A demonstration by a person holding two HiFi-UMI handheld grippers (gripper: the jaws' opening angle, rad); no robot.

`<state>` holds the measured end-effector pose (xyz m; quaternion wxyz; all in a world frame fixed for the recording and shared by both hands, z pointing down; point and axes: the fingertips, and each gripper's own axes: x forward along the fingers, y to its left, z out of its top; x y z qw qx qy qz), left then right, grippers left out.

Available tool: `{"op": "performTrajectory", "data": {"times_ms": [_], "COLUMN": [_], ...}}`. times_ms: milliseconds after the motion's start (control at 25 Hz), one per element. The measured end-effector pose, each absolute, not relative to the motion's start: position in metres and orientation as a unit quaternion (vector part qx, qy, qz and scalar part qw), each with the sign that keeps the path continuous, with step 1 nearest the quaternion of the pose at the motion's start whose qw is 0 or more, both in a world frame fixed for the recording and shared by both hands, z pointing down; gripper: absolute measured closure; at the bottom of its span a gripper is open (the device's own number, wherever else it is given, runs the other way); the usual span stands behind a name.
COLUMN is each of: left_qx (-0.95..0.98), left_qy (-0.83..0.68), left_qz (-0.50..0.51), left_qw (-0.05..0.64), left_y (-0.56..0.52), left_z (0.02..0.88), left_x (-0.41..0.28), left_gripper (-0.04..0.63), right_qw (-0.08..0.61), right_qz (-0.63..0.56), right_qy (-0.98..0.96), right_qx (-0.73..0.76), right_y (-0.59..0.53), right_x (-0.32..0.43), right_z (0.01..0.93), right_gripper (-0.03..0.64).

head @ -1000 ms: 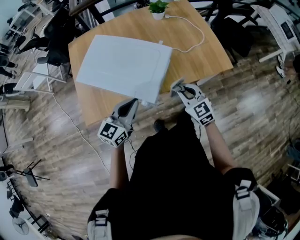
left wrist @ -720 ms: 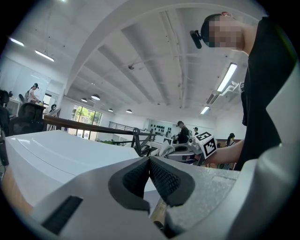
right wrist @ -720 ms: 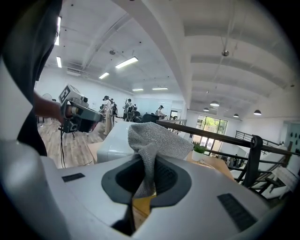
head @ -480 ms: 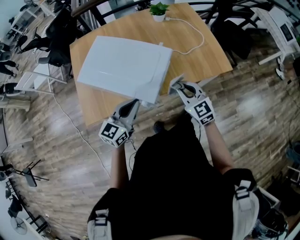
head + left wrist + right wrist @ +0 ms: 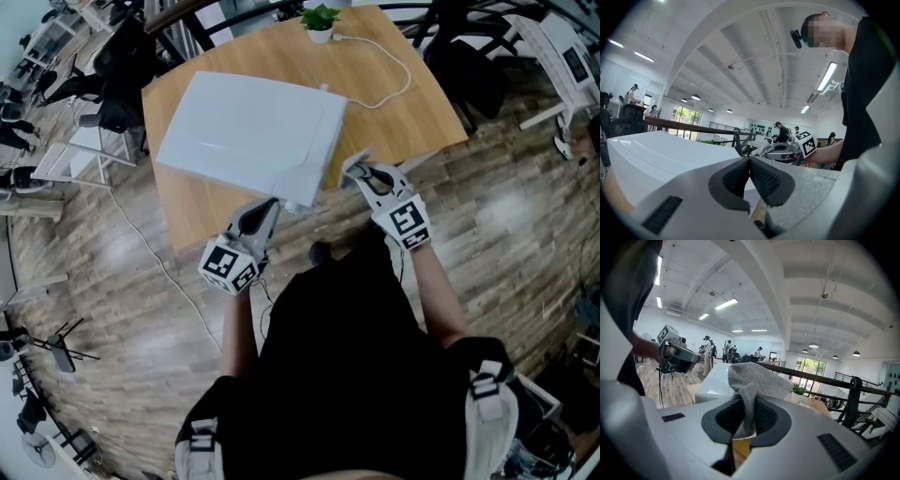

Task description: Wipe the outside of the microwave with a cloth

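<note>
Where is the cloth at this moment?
In the head view, the cloth sits pinched in the right tool, just right of the microwave's near corner.

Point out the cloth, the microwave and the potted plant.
cloth [image 5: 758,375]: right gripper view, on the bunched grey weave at its top fold.
microwave [image 5: 248,127]: head view, on the middle of its white top panel.
potted plant [image 5: 319,15]: head view, on its green leaves, at the table's far edge.

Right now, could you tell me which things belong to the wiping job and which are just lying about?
For the job: microwave, grey cloth clamped in the right gripper, left gripper shut and empty.
Lying about: potted plant, white cable, black chairs.
</note>
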<state>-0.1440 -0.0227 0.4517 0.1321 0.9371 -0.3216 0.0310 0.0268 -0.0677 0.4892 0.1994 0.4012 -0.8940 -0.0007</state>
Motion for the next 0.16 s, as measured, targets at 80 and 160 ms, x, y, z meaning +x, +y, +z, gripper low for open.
{"op": "performTrajectory", "data": {"times_ms": [80, 160], "left_qx": [0.937, 0.937], "left_qy": [-0.322, -0.322], "left_qz": [0.031, 0.031], "left_qw": [0.132, 0.132], "left_y": [-0.0226, -0.0227], "left_z": [0.4521, 0.4525], "left_x": [-0.1434, -0.1436], "left_gripper": [0.594, 0.594], "right_qw": [0.200, 0.201], "right_qz": [-0.018, -0.034], "right_qy": [-0.897, -0.899], "right_qx": [0.394, 0.388], "right_y": [-0.0686, -0.0696], "right_x": [0.0268, 0.0266], "right_z": [0.4870, 0.4854], "right_gripper": [0.591, 0.591]}}
